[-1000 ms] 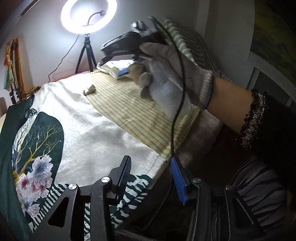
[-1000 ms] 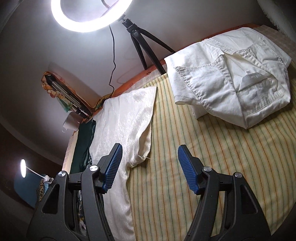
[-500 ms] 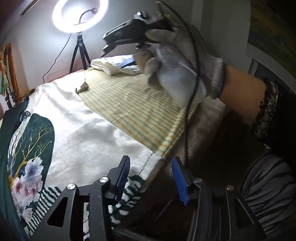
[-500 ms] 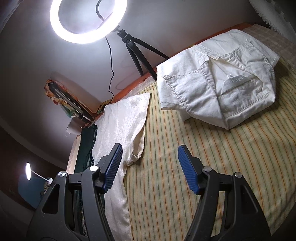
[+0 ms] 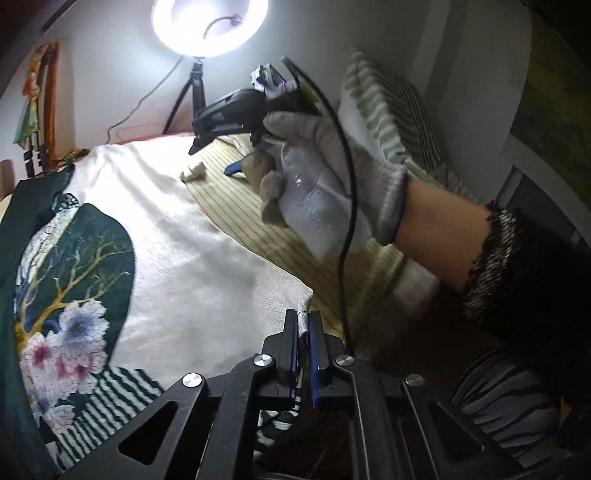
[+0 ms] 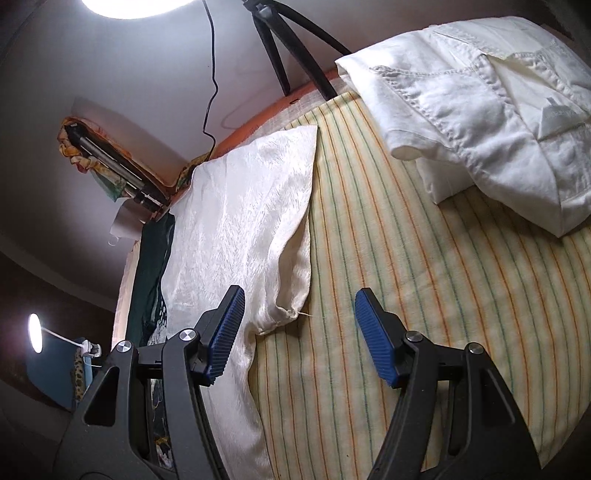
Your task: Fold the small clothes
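A cream satin garment (image 5: 192,266) with a dark green floral print (image 5: 70,280) lies spread on a yellow striped sheet (image 5: 240,206). My left gripper (image 5: 303,321) is shut on the garment's near right corner at the bed edge. My right gripper (image 6: 299,325) is open, hovering just above the garment's far corner (image 6: 284,314), which lies between its blue pads (image 6: 227,332). In the left wrist view the right gripper (image 5: 229,122) shows held in a gloved hand (image 5: 317,184). The garment (image 6: 240,236) also shows in the right wrist view.
A folded white garment (image 6: 491,110) lies at the far end of the striped sheet (image 6: 406,280). A ring light on a tripod (image 5: 207,26) stands behind the bed. A striped pillow (image 5: 391,107) leans against the wall at right.
My left gripper has moved forward and closed on the garment's near corner. My right gripper has dropped lower and closer to the far corner, still open.
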